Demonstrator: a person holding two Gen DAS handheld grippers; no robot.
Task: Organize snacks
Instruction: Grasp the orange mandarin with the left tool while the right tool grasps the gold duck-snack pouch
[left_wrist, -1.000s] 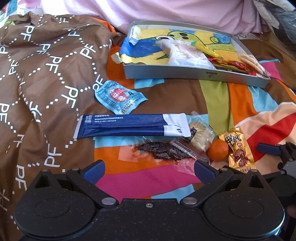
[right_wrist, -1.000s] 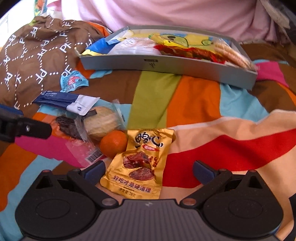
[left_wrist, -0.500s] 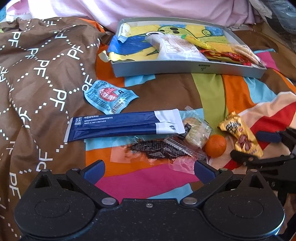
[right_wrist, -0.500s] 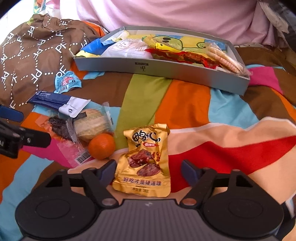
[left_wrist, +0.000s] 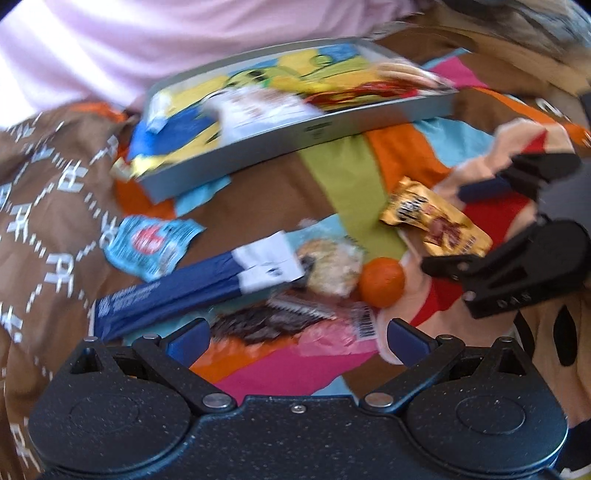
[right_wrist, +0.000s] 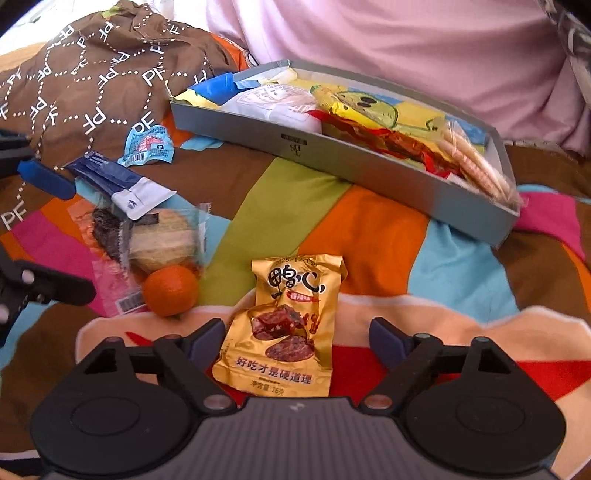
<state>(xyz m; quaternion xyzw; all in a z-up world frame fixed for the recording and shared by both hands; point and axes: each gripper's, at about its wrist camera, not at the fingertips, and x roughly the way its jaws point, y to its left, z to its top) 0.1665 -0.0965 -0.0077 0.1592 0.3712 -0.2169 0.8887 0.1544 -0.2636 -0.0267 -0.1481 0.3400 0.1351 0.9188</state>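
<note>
A gold snack packet (right_wrist: 284, 325) lies flat on the striped blanket, between the fingers of my right gripper (right_wrist: 297, 336). That gripper is open, its left finger close to the packet's edge and its right finger well clear. An orange (right_wrist: 170, 290), a round cake in clear wrap (right_wrist: 162, 240), a dark snack in a pink-edged wrapper (left_wrist: 258, 321), a long navy packet (left_wrist: 166, 299) and a light blue packet (left_wrist: 151, 243) lie to the left. My left gripper (left_wrist: 297, 338) is open just short of the dark snack. The grey tray (right_wrist: 369, 162) behind holds several snacks.
A brown quilt with white letters (right_wrist: 85, 74) is bunched at the left. A pink pillow or sheet (right_wrist: 406, 44) rises behind the tray. The left wrist view is blurred by motion. Bare striped blanket (right_wrist: 369, 229) lies between the gold packet and the tray.
My right gripper has come forward so the gold packet lies between its fingers, and the fingers stand narrower than a second ago. The left wrist view has swung and tilted, now blurred.
</note>
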